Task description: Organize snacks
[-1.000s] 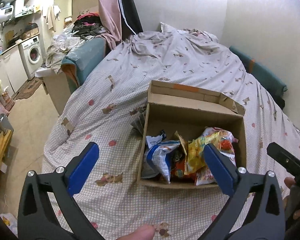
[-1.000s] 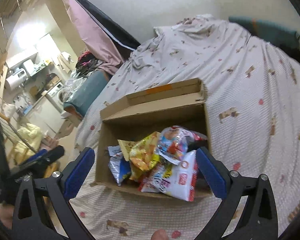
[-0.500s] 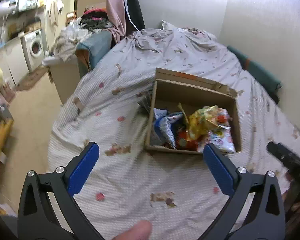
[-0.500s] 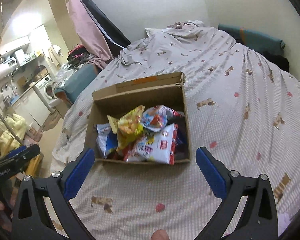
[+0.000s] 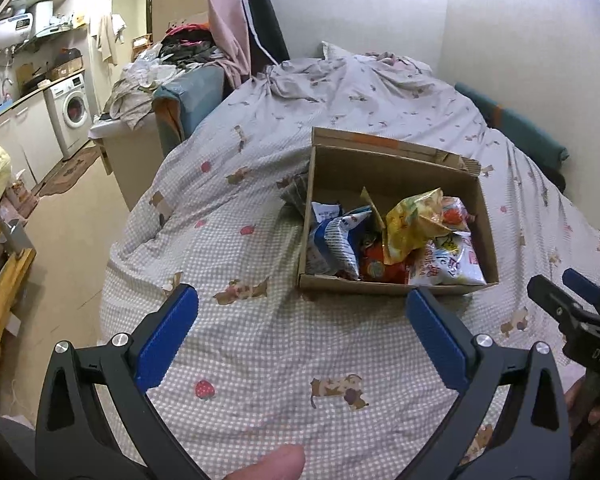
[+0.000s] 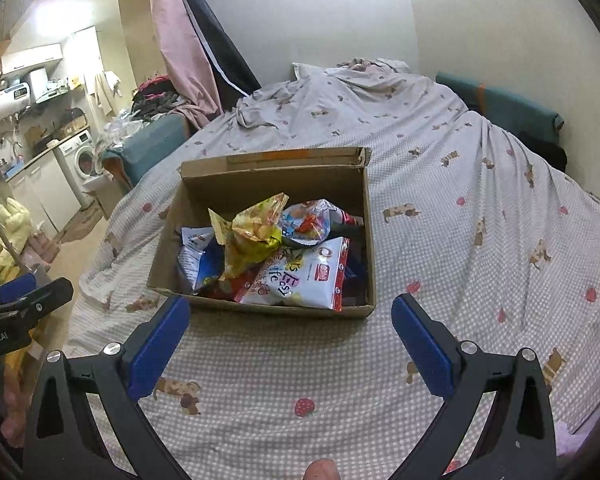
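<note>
Left wrist: left gripper point(image 5: 300, 322) is held wide open and empty above the bed point(image 5: 260, 360), box point(image 5: 396, 286) of snacks point(image 5: 412, 228) at 1 o'clock. Right wrist: right gripper point(image 6: 290, 330) likewise spread and empty, box point(image 6: 260, 308) at 12 o'clock; snacks point(image 6: 296, 276) are seen all binned, so either unpacking start or packing end is fitted.

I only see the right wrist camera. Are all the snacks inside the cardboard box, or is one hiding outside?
Observer: Something is outside. A crumpled grey wrapper lies on the bed, against the outer wall of the cardboard box on the side toward the washing machine. That wall hides it from your camera.
Operator: Is the left gripper holding anything? I just see a bit of it at the edge.
Observer: No. The left gripper is wide open, and nothing is held in it.
</note>
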Demonstrator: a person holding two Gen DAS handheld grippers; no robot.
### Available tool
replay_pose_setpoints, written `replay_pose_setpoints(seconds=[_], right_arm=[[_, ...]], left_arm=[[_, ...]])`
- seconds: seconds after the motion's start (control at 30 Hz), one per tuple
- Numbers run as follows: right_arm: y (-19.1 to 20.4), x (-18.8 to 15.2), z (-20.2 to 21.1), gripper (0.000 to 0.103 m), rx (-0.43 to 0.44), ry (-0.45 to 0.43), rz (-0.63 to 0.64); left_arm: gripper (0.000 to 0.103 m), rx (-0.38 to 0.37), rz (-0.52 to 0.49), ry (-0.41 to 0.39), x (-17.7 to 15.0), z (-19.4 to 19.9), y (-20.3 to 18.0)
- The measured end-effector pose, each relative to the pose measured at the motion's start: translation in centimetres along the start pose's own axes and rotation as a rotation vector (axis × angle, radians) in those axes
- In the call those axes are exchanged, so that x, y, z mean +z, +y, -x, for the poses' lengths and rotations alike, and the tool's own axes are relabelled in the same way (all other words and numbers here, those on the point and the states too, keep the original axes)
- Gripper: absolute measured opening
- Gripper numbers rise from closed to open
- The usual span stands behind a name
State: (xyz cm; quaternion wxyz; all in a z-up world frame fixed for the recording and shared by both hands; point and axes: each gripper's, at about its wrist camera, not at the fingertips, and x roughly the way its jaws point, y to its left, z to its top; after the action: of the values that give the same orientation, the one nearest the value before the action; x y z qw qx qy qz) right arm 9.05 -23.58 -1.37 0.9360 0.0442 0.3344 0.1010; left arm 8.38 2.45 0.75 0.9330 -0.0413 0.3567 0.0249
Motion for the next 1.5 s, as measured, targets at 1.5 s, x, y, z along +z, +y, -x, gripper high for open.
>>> replay_pose_setpoints(seconds=[1.5], right_arm=[[0.4,-0.1,-0.4,0.103,-0.045,-0.010,0.027]], left_arm=[[0.103,-0.013,-0.051,0.006,-0.5,0.0,-1.3]])
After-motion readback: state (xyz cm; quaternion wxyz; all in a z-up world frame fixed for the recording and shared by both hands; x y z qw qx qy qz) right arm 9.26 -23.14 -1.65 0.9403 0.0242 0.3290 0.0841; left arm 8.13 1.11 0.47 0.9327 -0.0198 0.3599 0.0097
